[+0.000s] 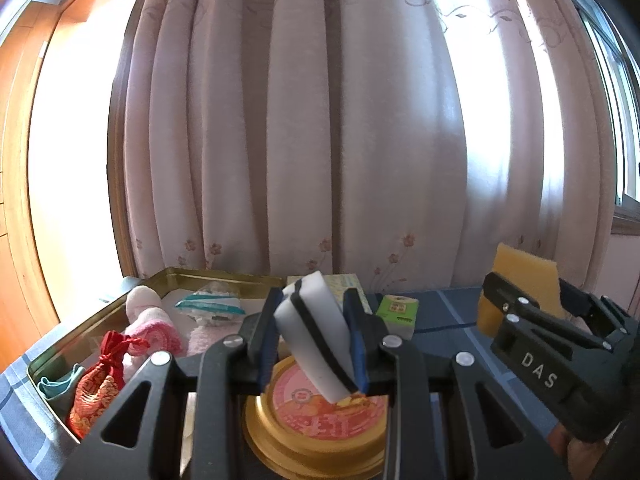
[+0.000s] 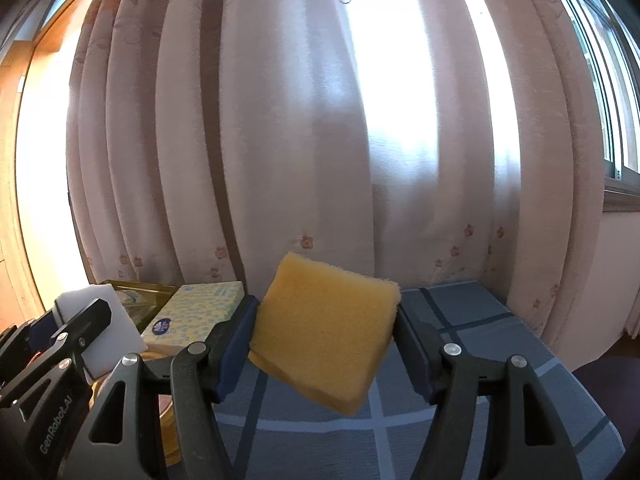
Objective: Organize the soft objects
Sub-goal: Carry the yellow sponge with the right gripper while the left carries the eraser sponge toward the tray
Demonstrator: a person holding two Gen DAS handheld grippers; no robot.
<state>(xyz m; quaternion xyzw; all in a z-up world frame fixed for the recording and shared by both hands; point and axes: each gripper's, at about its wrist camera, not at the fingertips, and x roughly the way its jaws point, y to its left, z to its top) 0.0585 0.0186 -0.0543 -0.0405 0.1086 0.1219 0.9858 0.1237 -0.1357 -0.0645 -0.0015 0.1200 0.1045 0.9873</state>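
My left gripper (image 1: 316, 344) clamped on white sponge with black stripe (image 1: 316, 332), sponge tilted, held above round gold tin lid with pink label (image 1: 316, 428). My right gripper (image 2: 326, 344) clamped on yellow sponge (image 2: 324, 332), tilted, held above blue checked tablecloth (image 2: 480, 320). Gold tray (image 1: 120, 300) at left holds red embroidered pouch (image 1: 96, 388), pink plush items (image 1: 152, 328), teal-striped packet (image 1: 212, 304). Yellow tissue pack (image 2: 196, 312) beside tray. Small green box (image 1: 398, 312) on cloth. Pink floral curtain (image 1: 304, 120) behind
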